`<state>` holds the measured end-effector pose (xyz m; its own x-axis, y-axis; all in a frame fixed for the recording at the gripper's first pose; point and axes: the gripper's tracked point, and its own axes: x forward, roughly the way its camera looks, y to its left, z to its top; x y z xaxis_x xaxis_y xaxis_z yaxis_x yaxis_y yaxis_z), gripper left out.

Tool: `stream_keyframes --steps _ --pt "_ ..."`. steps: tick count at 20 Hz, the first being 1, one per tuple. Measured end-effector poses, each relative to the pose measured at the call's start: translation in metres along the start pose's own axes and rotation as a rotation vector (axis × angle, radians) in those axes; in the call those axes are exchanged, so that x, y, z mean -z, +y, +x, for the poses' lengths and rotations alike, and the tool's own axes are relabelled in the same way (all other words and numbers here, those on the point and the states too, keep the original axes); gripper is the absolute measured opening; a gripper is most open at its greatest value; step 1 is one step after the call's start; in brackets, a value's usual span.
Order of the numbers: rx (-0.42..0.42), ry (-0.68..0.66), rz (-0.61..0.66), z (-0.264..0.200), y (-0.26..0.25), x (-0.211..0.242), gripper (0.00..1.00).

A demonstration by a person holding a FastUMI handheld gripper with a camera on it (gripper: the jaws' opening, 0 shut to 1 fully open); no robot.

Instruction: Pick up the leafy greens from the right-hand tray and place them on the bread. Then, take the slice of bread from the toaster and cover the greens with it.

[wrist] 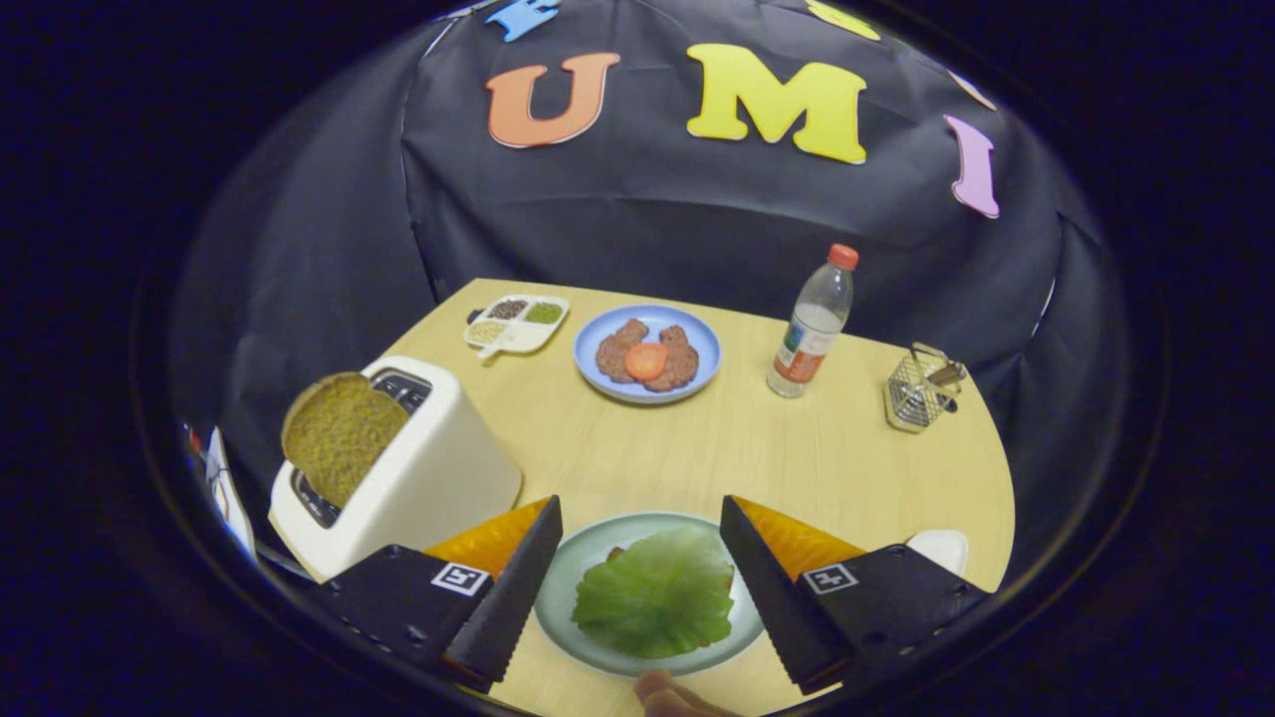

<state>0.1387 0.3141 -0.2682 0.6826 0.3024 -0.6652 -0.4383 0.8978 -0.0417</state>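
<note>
The gripper (640, 583) hangs with fingers apart, empty, over the leafy greens (657, 595) laid on the plate (578, 568) at the table's (757, 458) near edge, so the toaster's (418, 478) bread slice (339, 435) looks next.

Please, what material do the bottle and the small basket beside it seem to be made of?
The bottle looks like clear plastic: you see through it, and it has a coloured cap. The basket seems metal wire mesh, shiny and open. The gripper is open over the greens.

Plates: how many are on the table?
2. The blue plate with patties stands beyond the open tongs, beside the bottle. The green plate with leafy greens lies between the tongs.
</note>
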Motion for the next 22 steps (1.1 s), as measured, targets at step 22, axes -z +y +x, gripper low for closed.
stream_keyframes --steps 22 --pt "0.041 -0.036 0.051 -0.030 0.180 -0.057 0.90"
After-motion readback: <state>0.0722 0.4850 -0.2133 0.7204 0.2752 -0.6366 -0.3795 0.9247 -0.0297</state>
